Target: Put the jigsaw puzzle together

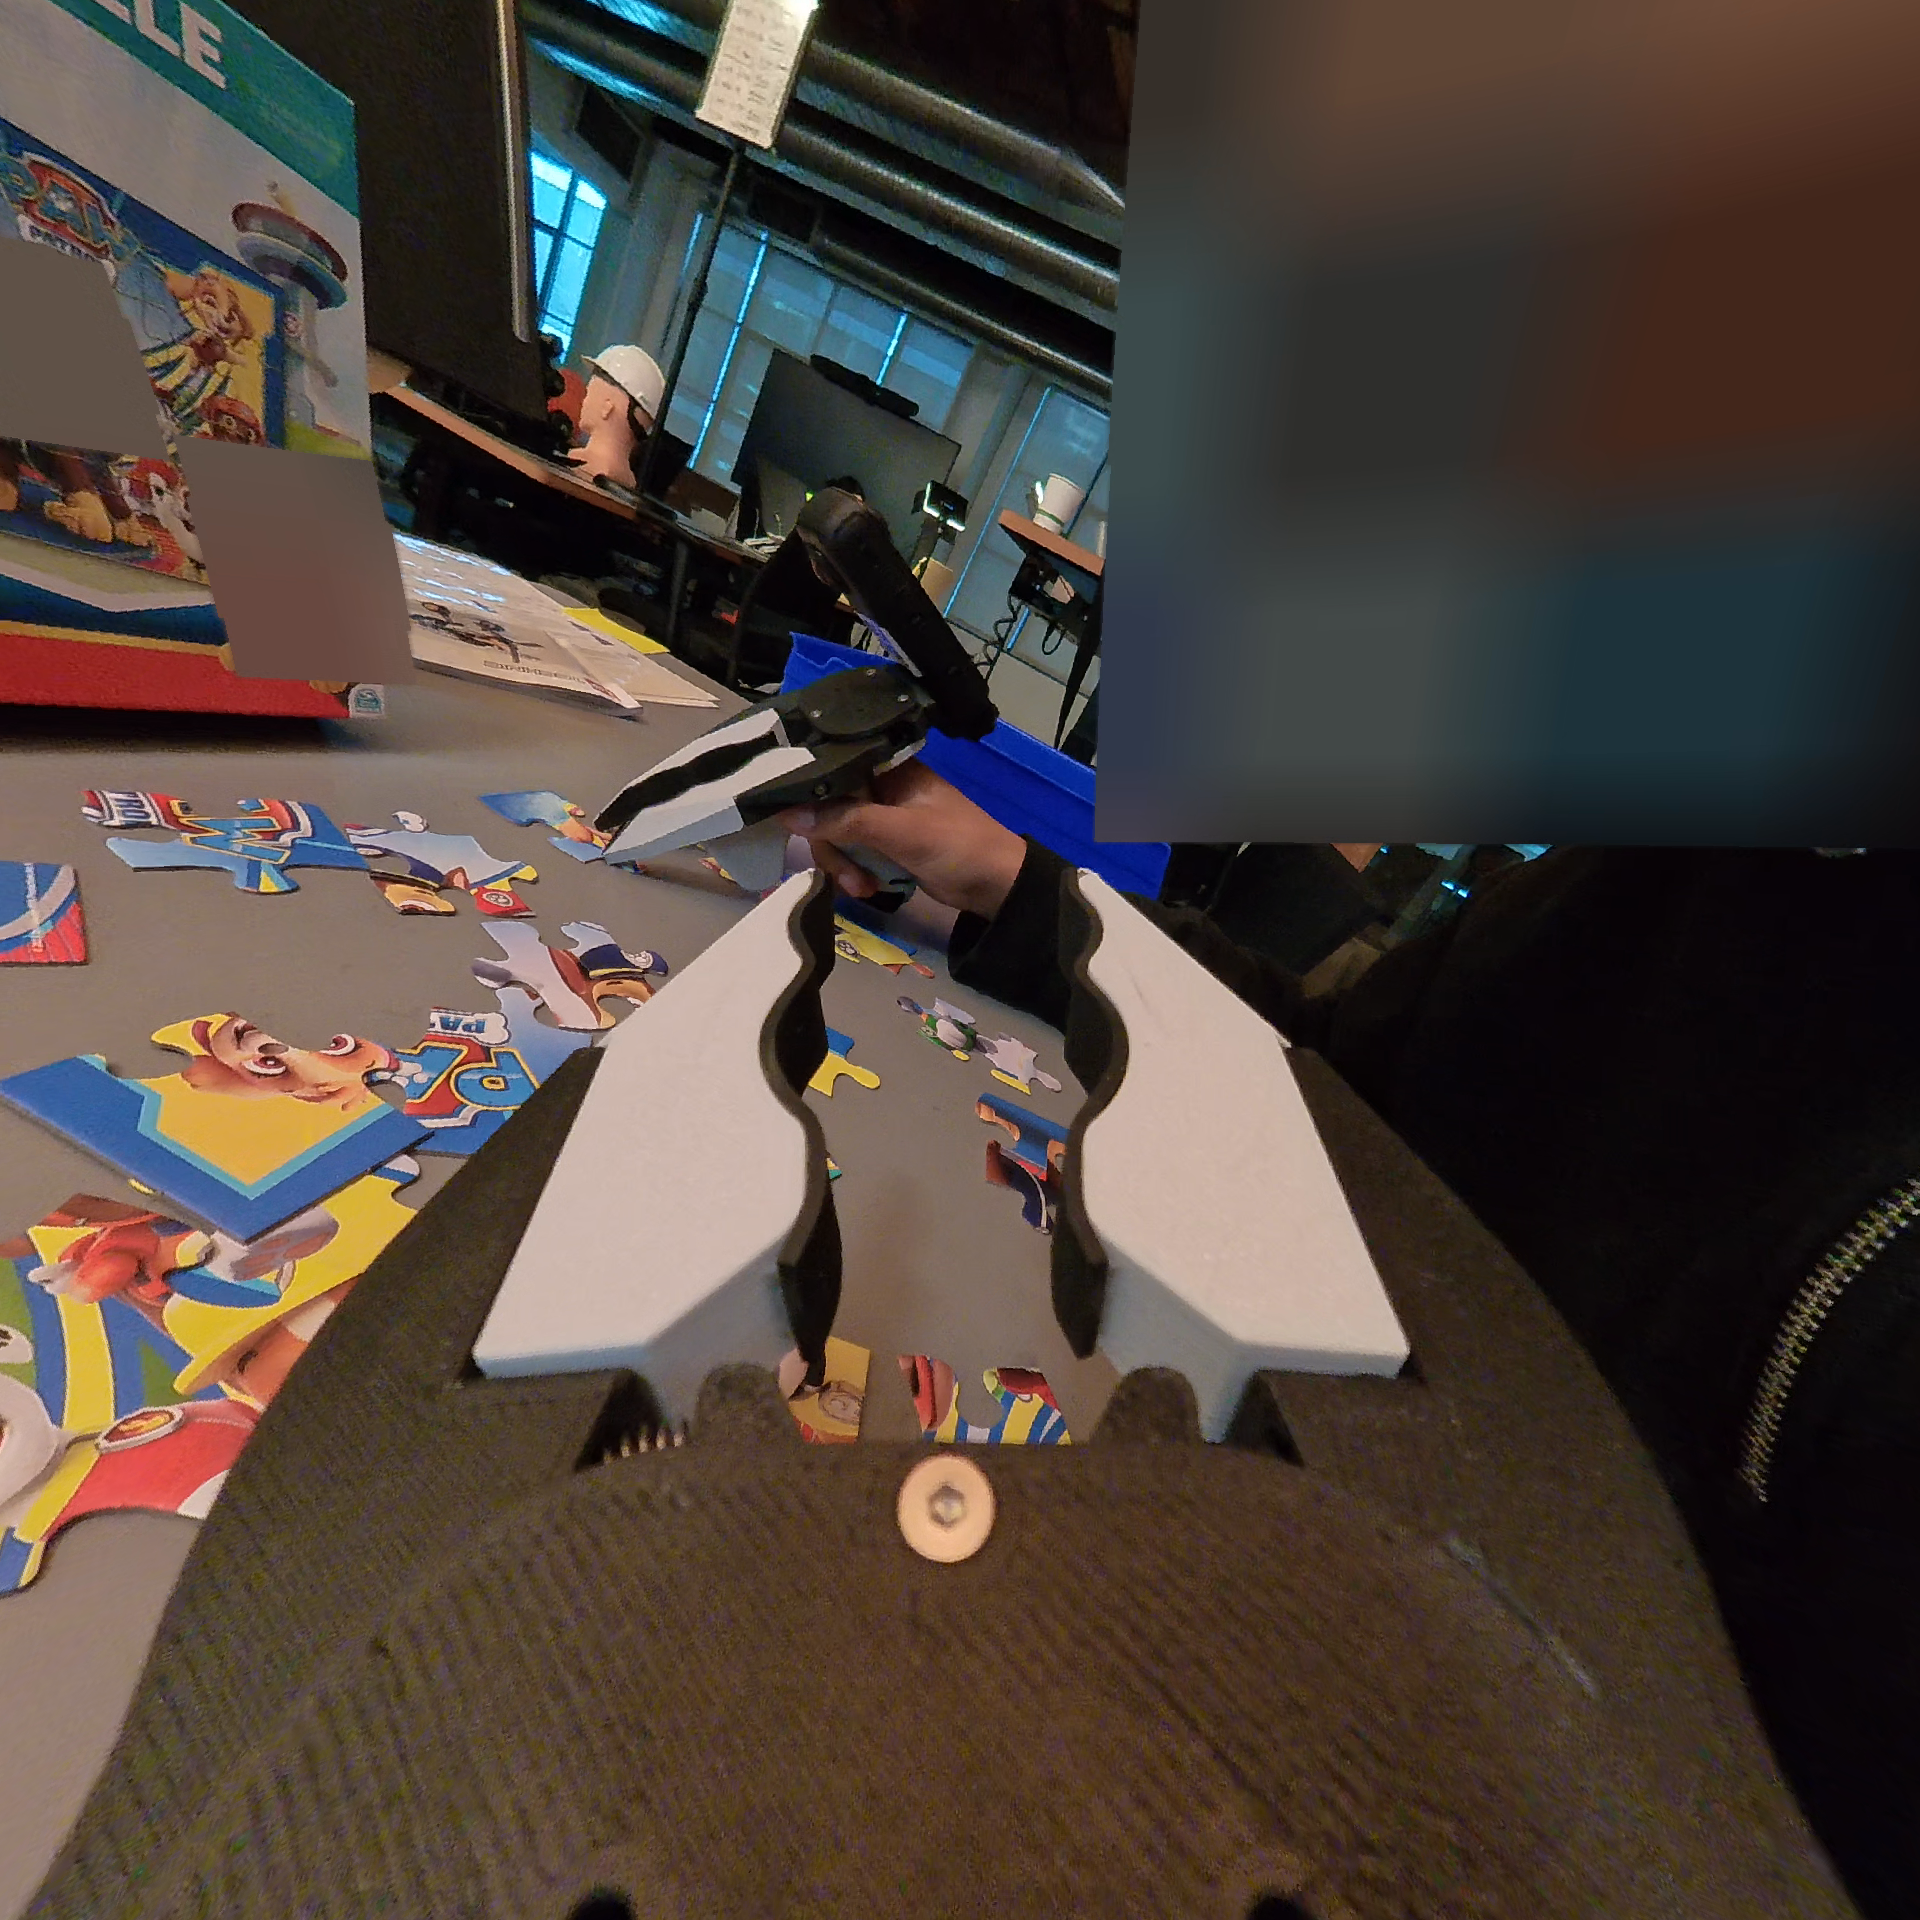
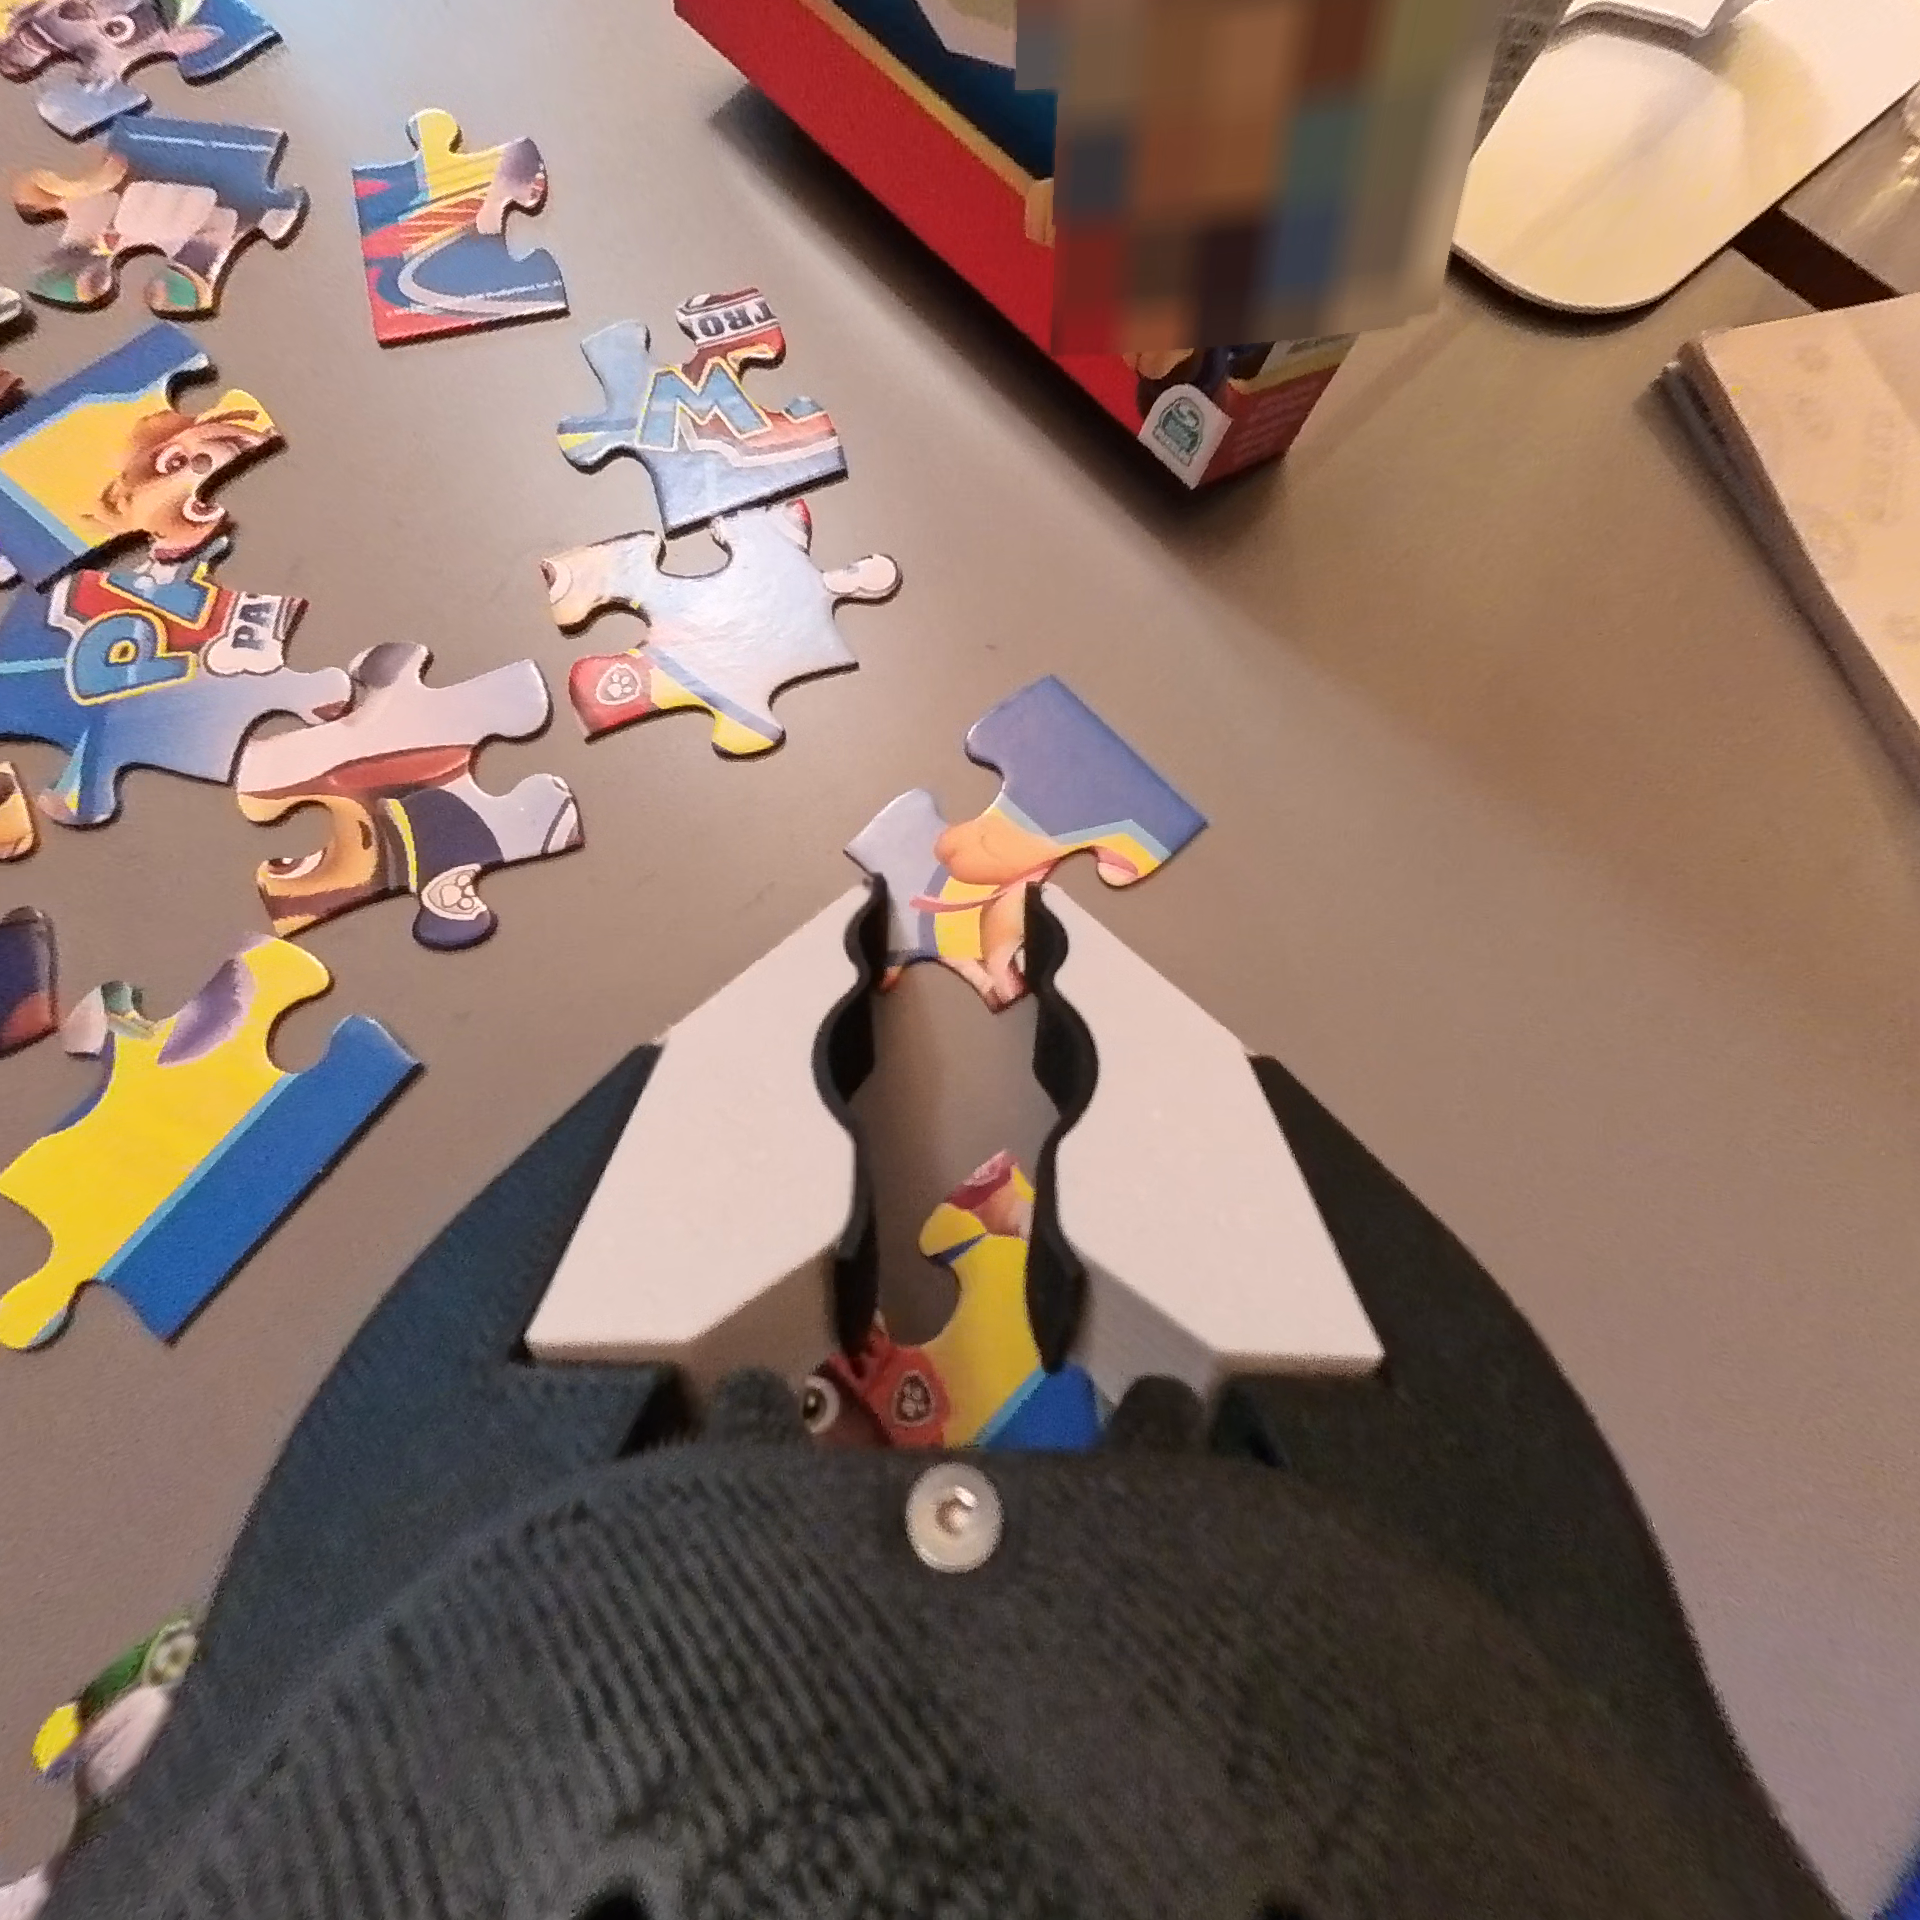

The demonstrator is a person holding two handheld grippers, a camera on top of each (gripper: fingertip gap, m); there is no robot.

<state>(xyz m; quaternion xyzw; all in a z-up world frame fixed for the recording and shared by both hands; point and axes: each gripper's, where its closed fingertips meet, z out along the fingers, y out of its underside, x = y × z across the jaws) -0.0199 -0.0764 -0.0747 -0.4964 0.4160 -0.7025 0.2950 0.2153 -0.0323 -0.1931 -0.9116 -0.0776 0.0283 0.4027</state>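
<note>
The right claw [image 2: 954, 904] straddles the near lobe of a flat blue-and-yellow puzzle piece [image 2: 1081, 790] lying on the grey bench [image 2: 1351, 831]; whether its pads press the piece cannot be told. Thin, light card, it probably bends easily and is best pinched at an edge. The left claw [image 1: 940, 894] hangs apart, holding nothing. Open bench lies rightward; a red box [image 2: 956, 208] stands ahead.

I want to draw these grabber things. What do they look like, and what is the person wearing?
Each gripper has two pale grey, wedge-shaped fingers lined with wavy black pads. They slide in a rough, dark, rounded body with a silver screw in the middle. Seen from the left, the right gripper has a black handle. The person wears a black sleeve and a dark zip-up top.
</note>
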